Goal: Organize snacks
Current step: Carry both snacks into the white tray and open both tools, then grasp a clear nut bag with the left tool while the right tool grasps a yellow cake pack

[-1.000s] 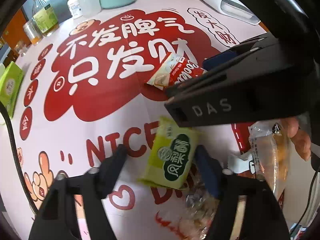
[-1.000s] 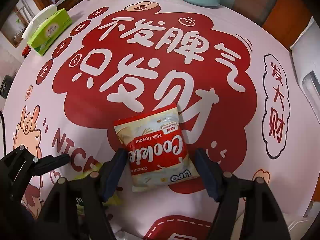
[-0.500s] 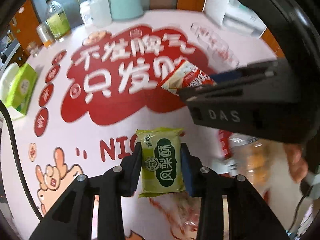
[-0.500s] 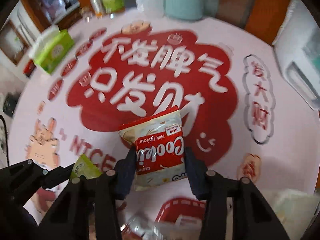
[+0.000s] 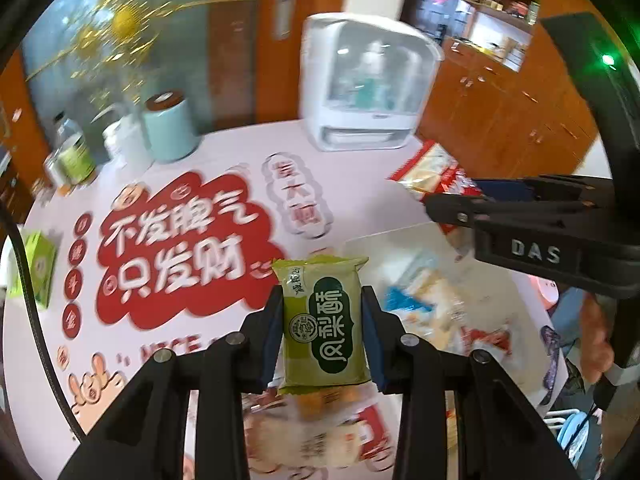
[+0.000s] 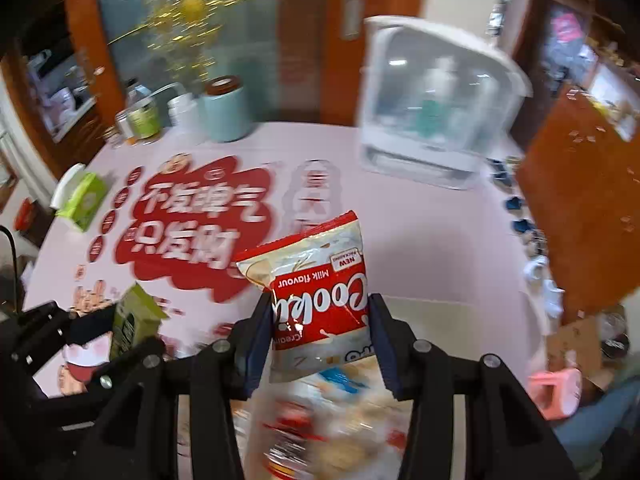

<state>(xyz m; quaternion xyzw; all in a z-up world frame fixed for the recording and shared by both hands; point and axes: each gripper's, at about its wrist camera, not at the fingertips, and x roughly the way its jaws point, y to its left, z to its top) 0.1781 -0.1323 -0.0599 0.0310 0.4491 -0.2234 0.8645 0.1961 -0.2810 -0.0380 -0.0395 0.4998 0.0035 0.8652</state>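
- Left hand-held gripper [image 5: 322, 336]: pinching green pastry packet [image 5: 324, 320], lifted above bench [image 5: 360, 184].
- Right hand-held gripper [image 6: 320, 336]: pinching cookie bag [image 6: 316, 292].
- Risk: slippery, soft wrappers sliding out between pads during carrying.

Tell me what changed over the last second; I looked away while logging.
Both tools closed on snacks and lifted them off the table: left tool holds the green pastry packet, right tool the red cookie bag. Teal canister and tissue box stayed.
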